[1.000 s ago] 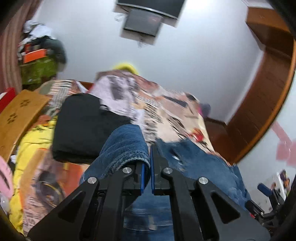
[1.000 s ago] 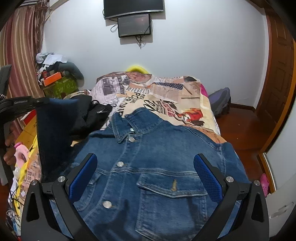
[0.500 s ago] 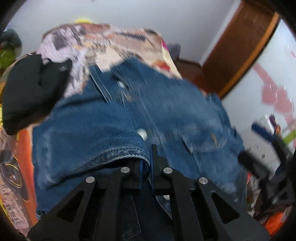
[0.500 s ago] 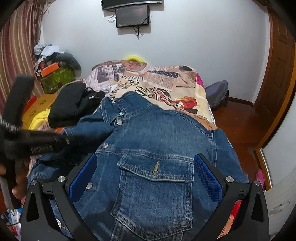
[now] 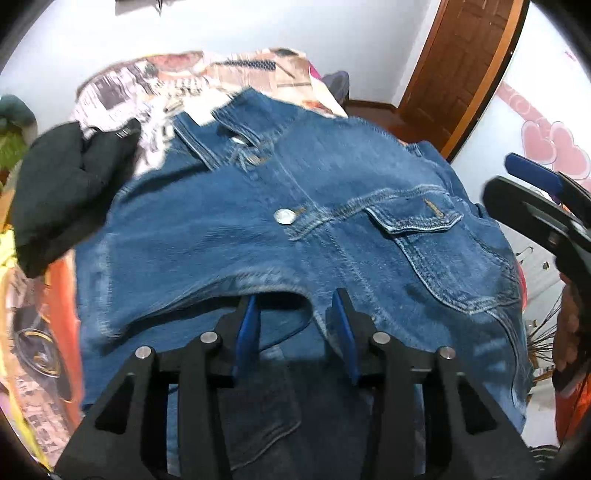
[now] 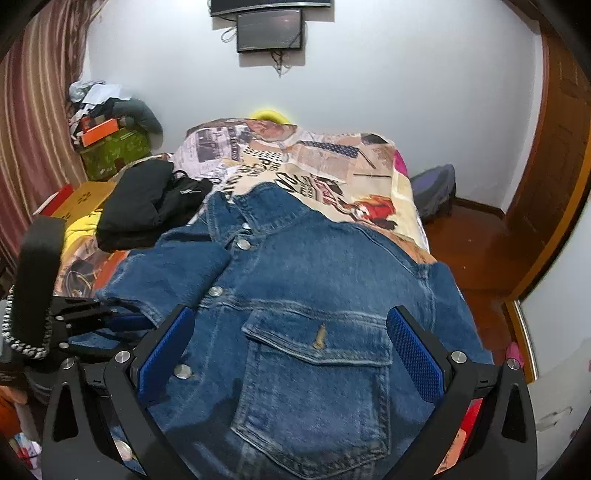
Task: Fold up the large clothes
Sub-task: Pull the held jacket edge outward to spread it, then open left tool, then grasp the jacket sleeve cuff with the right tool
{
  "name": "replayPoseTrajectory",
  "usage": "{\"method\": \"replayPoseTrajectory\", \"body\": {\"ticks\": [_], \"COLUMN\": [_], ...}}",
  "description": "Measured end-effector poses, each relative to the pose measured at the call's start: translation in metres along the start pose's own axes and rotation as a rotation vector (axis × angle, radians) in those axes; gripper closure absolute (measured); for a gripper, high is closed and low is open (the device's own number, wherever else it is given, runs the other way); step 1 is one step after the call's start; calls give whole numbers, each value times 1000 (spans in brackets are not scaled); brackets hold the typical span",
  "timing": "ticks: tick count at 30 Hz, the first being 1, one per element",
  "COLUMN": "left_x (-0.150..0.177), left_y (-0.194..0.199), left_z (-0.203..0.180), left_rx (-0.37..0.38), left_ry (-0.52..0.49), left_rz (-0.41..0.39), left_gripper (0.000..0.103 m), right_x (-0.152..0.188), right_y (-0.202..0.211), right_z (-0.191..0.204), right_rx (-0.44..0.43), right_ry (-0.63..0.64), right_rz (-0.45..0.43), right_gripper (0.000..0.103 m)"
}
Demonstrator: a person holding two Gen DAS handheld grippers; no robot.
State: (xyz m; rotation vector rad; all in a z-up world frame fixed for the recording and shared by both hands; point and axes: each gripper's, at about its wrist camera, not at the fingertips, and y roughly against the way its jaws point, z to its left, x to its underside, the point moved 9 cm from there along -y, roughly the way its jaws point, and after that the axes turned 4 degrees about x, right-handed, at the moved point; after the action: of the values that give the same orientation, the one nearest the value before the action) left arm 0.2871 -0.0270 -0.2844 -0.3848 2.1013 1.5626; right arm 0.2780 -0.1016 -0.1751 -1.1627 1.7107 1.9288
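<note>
One denim jacket (image 6: 317, 295) spread front-up on the bed (image 6: 369, 173), collar toward the far wall and hem toward the cameras, long axis running along the bed's length. Sleeve (image 6: 173, 273) on the left side folded in across the chest, cuff edge lying near the button row. Left tongs (image 5: 295, 325) angled steeply down over that folded cuff, jaws opening, blue pads either side of the denim edge and not pressing it. Right tongs (image 6: 291, 339) tilted down over the chest pocket (image 6: 314, 373), jaws spread wide, nothing gripped between them. Black garment (image 6: 147, 203) bunched on the bed just beside the jacket's left shoulder. Wooden door (image 6: 554, 166) at right, two screens (image 6: 269, 29) high on the white wall.
</note>
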Motion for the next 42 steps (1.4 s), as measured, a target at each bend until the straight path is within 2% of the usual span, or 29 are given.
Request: {"method": "replayPoseTrajectory", "body": {"ticks": [5, 9, 15, 18, 25, 29, 34, 37, 39, 40, 42], "left_x": [-10, -17, -10, 1, 32, 43, 50, 51, 51, 51, 50], "left_y": [41, 79, 120, 128, 131, 125, 121, 118, 118, 117, 118], "left_z": [37, 83, 149, 177, 212, 215, 217, 215, 214, 213, 212], "left_rx": [-80, -211, -329, -365, -371, -358, -344, -343, -345, -345, -346], "left_ry": [17, 44, 146, 202, 303, 329, 339, 337, 336, 335, 331], "left_rz": [-105, -193, -268, -274, -246, -240, -224, -216, -216, -216, -216], "left_gripper": [50, 48, 44, 44, 44, 44, 44, 44, 44, 44, 44], "right_x": [-11, -23, -32, -30, -5, 18, 39, 47, 49, 48, 43], "right_y": [-5, -10, -24, -35, -76, -91, -108, -117, -124, -126, -125], "right_z": [25, 50, 100, 128, 185, 206, 222, 228, 229, 229, 230], "right_rx": [-24, -38, -111, -161, -258, -310, -317, -296, -265, -262, -271], "right_ry": [50, 81, 174, 258, 443, 503, 546, 585, 606, 610, 603], "right_rz": [-8, -24, -2, 34, 195, 316, 420, 444, 434, 426, 404], "right_gripper": [0, 0, 0, 0, 2, 11, 26, 35, 46, 47, 61]}}
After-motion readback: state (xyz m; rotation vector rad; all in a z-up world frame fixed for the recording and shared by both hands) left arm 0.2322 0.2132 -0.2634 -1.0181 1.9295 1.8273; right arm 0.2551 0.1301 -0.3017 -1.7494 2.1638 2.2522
